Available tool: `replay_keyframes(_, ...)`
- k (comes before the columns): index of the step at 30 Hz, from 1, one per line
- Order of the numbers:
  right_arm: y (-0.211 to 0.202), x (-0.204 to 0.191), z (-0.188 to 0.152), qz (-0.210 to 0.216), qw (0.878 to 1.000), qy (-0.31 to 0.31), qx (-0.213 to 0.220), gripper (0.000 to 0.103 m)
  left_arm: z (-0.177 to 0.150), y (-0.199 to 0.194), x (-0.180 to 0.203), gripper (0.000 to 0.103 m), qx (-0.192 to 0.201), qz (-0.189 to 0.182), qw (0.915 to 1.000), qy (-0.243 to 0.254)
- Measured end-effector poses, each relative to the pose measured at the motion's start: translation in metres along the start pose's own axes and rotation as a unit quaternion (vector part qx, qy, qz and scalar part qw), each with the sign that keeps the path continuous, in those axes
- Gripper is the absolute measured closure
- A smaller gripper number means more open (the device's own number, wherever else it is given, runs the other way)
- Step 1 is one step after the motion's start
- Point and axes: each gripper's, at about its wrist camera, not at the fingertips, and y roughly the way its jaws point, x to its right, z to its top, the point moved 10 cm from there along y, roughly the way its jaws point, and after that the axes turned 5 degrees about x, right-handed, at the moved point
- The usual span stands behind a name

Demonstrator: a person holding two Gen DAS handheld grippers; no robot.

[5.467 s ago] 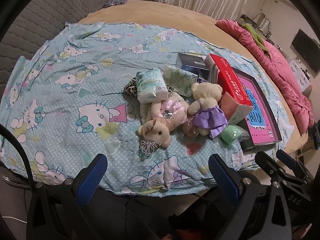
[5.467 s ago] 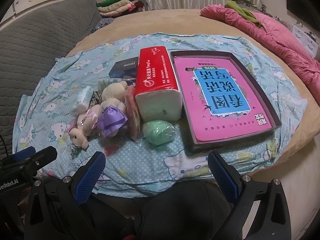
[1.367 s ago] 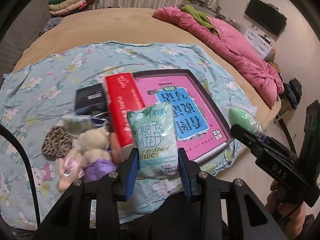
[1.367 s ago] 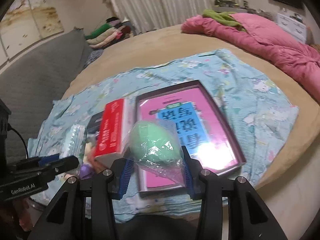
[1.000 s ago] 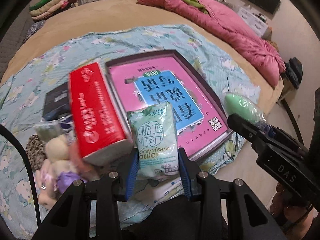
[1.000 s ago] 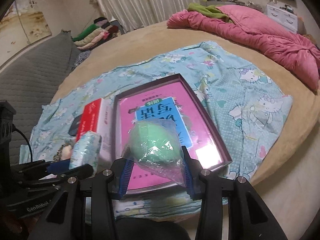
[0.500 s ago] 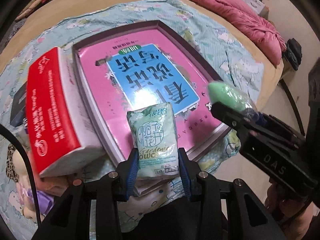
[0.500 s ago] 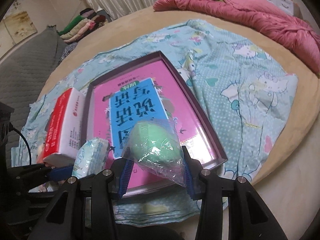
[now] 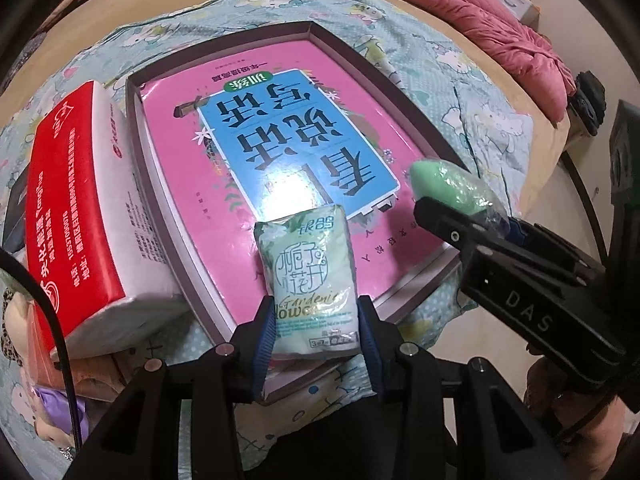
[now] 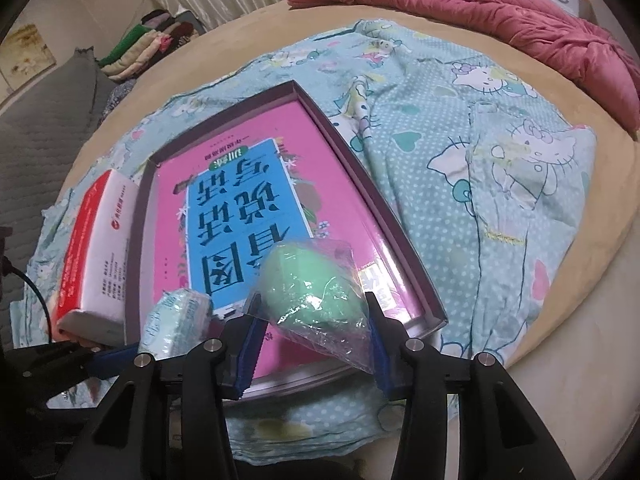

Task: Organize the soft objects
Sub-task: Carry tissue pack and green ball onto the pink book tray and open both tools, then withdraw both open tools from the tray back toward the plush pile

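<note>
My left gripper (image 9: 316,336) is shut on a pale green tissue pack (image 9: 310,276), held above the near edge of the pink tray box (image 9: 224,320). My right gripper (image 10: 310,344) is shut on a green sponge in a clear bag (image 10: 312,284), above the near right corner of the tray (image 10: 404,240). The sponge also shows in the left wrist view (image 9: 448,188), and the tissue pack in the right wrist view (image 10: 176,320). A pink and blue book cover (image 9: 280,132) lines the tray floor.
A red tissue box (image 9: 76,208) lies against the tray's left side. Plush bears (image 9: 48,396) lie at lower left. A Hello Kitty cloth (image 10: 500,160) covers the tan bed. A pink quilt (image 10: 480,12) lies at the back right.
Both grippers have moved forward and lower over the tray, each still holding its object. The tray looks larger and closer in both views.
</note>
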Motion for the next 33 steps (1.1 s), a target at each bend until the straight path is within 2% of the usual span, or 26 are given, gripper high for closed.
replay_keyframes(4, -0.002, 0.002, 0.001, -0.001, 1.0, 0.003, 0.005, 0.053, -0.001, 0.001, -0.002, 0.062, -0.001, 0.006, 1.0, -0.002)
replay_keyframes(12, -0.018, 0.008, 0.006, -0.003, 1.0, 0.022, 0.021, 0.039, -0.001, 0.0, -0.006, 0.059, 0.002, 0.003, 0.9999, -0.011)
replay_keyframes(16, -0.027, 0.009, 0.007, -0.002, 0.999, 0.028, 0.03, 0.038, 0.003, -0.002, -0.007, 0.048, 0.01, 0.001, 0.9999, -0.012)
replay_keyframes(22, -0.035, 0.008, 0.008, -0.008, 0.999, 0.023, 0.033, 0.037, 0.005, -0.012, -0.009, 0.047, 0.024, 0.008, 0.9996, -0.011)
replay_keyframes(25, -0.039, 0.01, 0.009, -0.011, 0.999, 0.025, 0.038, 0.031, 0.005, -0.023, -0.011, 0.039, 0.038, 0.013, 0.9991, -0.009)
replay_keyframes(29, -0.044, 0.009, 0.009, -0.012, 0.999, 0.026, 0.039, 0.029, 0.005, -0.039, -0.017, 0.029, 0.058, 0.032, 0.9977, -0.015)
replay_keyframes(33, -0.048, 0.004, 0.009, -0.016, 0.999, 0.021, 0.039, 0.028, 0.005, -0.053, -0.024, 0.028, 0.072, 0.04, 0.9964, -0.017)
